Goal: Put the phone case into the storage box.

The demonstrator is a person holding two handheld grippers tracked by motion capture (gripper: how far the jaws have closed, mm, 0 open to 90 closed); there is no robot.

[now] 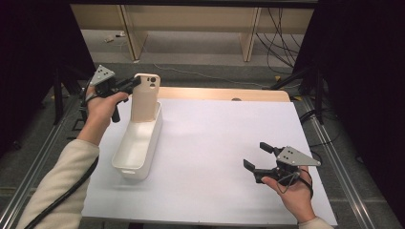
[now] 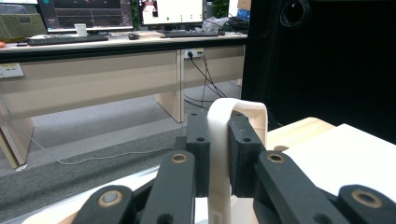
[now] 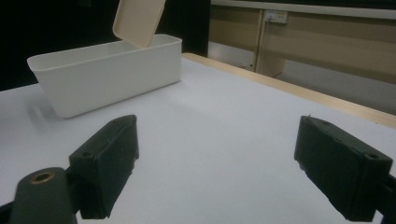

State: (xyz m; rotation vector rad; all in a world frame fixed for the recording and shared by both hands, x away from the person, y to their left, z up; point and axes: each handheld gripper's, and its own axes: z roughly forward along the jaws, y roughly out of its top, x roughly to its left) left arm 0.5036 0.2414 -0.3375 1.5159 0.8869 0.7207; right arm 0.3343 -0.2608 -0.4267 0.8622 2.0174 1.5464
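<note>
In the upper left of the high view, the left gripper (image 1: 135,84) is clamped on the top edge of a beige phone case (image 1: 144,98), its jaws closed on the case just beside the camera cut-out. The case stands nearly upright with its lower end inside the far end of a white bin (image 1: 138,143), a long narrow box lying left of centre on the white table (image 1: 224,143). In the left gripper view the case's thin rim (image 2: 219,154) rises through the middle of the frame, pinched between the two black pads (image 2: 200,149), with desks and monitors in the background. At the lower right of the high view, the right gripper (image 1: 256,156) rests low over the table in the person's hand, well apart from the bin, its jaws spread wide with nothing between them. The right gripper view shows those jaws apart at the bottom corners, bare table between them, with the bin (image 3: 107,74) at the upper left and the case (image 3: 138,21) tilting into it from above.
</note>
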